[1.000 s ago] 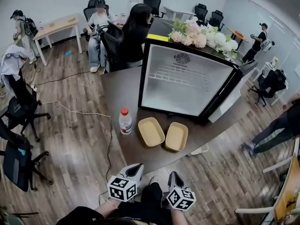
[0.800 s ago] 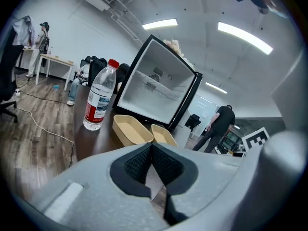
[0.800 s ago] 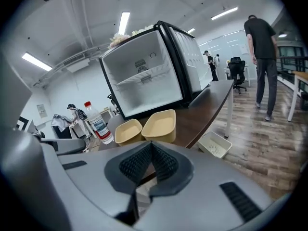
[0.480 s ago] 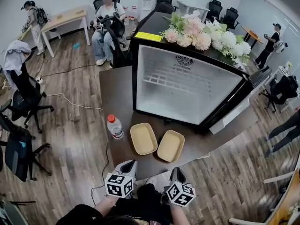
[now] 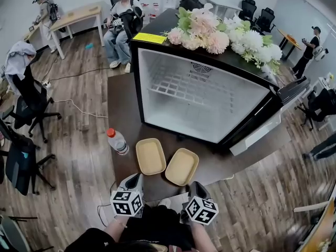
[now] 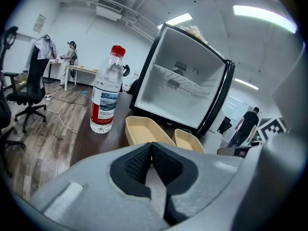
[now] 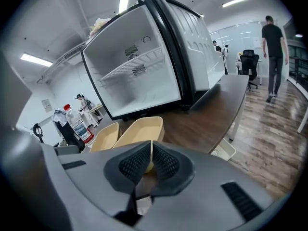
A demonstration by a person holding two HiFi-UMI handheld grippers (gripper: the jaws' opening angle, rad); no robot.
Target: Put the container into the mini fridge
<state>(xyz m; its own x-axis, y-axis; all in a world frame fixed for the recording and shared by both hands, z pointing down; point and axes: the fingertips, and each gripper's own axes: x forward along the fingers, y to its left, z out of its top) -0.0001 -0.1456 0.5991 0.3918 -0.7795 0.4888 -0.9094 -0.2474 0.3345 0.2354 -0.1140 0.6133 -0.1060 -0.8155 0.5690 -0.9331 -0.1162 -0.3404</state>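
Here, the left gripper [image 5: 134, 181] and right gripper [image 5: 195, 188], jaws pressed together and empty, hover at the near table edge. They are just short of a shallow beige oblong container [image 5: 182, 166] and its twin [image 5: 150, 156], which lie before the open black mini fridge [image 5: 202, 98]. The approach seems to be the step in hand; next, one gripper must spread its jaws to take a rim.

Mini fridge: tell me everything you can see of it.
The mini fridge stands upright on the dark table, with a black casing and white lining. Its door is swung wide open to the side, showing an empty interior with one wire shelf and a round vent grille on the back wall. Flowers and a yellow label lie on top. Two beige containers sit in front, not touching it.
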